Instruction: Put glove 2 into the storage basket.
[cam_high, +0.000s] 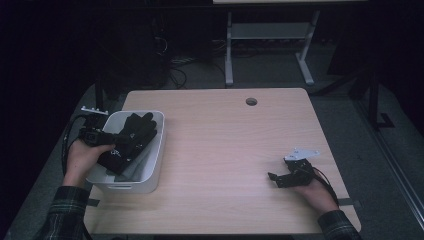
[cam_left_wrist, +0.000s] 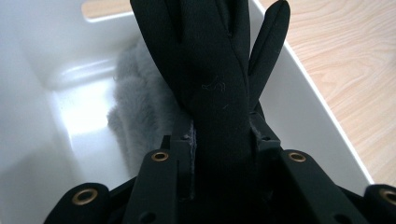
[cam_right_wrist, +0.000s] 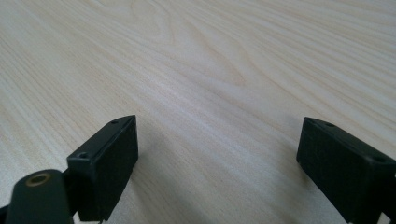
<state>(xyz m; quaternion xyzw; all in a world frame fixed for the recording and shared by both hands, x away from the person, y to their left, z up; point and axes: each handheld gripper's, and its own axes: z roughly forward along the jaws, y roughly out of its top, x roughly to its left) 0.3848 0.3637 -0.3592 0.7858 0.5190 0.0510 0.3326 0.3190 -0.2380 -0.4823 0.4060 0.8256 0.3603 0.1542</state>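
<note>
Left hand-held gripper (cam_left_wrist: 219, 140): jaws closed on the cuff end of a black glove (cam_left_wrist: 210, 70), pads pressing both sides. Right hand-held gripper (cam_right_wrist: 217, 163): jaws wide apart, empty, low over the counter (cam_high: 225, 150), well right of the bin (cam_high: 155, 155). Glove: inside the white bin, fingers toward its far wall, lying on grey fleece (cam_left_wrist: 140, 116). Handling, by judgement: light, limp, somewhat slick; will droop. Best hold: across the cuff or palm, not a single finger.
</note>
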